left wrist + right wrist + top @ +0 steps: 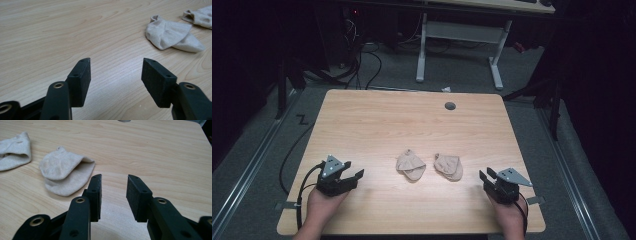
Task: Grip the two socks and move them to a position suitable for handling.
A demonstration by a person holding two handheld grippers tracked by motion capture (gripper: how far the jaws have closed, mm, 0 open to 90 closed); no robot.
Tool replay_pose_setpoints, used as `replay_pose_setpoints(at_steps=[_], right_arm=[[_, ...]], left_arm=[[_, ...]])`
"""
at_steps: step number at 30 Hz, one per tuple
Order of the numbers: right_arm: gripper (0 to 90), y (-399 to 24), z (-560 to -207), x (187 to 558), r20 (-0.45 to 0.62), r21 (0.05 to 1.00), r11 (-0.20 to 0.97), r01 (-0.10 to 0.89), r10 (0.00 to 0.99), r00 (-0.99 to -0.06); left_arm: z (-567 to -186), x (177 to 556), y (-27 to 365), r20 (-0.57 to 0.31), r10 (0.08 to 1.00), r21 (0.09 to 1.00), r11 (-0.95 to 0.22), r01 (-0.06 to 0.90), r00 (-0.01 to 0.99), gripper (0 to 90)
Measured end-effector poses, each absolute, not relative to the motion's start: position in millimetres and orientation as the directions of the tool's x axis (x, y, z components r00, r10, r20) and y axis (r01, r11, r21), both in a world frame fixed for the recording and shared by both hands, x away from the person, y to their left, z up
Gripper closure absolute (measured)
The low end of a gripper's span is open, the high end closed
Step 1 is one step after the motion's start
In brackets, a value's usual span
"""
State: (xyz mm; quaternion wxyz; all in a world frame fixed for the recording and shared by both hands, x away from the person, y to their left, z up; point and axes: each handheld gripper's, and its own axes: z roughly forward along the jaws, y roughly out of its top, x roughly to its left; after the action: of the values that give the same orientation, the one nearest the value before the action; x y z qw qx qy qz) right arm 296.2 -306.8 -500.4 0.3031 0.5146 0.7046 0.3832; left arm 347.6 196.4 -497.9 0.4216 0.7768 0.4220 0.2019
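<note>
Seen from the high view, two beige socks lie side by side near the middle of a light wooden table [377, 115], the left sock [411, 165] and the right sock [448, 166] close together but apart, each folded and running roughly from the far side toward the person. Bare wood stretches all around them, widest toward the far edge, where a small grey round cap [450, 106] sits. The left gripper [353, 176] rests near the front left corner and the right gripper [486, 176] near the front right edge, each held in a hand and well apart from the socks. In the left gripper view, the jaws stand wide with only bare tabletop between them; the left sock [172, 35] lies ahead to the right, its cuff end toward the far side, with the right sock [198, 17] beyond it. In the right gripper view, the jaws are parted with nothing between them; the right sock [65, 173] lies just beside the left jaw, and the left sock [13, 151] lies farther left.
</note>
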Motion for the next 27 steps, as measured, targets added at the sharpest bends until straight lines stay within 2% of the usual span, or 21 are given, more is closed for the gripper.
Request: replay_pose_setpoints(at_steps=[11, 20, 27], right_arm=[[65.3, -311, -504, 295, -0.034, 0.842, 0.187, 0.505, 0.955, -0.296], [65.7, -299, -504, 294, -0.053, 0.836, 0.22, 0.503, 0.944, -0.325], [70.5, -287, -503, 297, -0.06, 0.833, 0.243, 0.496, 0.932, -0.357]], left_arm=[[-497, 354, 184, -0.076, 0.812, 0.821, -0.279, 0.498, 0.579, 42.7], [-494, 351, 185, -0.071, 0.808, 0.824, -0.283, 0.491, 0.585, 46.2], [-495, 352, 187, -0.062, 0.817, 0.819, -0.286, 0.497, 0.573, 47.7]])
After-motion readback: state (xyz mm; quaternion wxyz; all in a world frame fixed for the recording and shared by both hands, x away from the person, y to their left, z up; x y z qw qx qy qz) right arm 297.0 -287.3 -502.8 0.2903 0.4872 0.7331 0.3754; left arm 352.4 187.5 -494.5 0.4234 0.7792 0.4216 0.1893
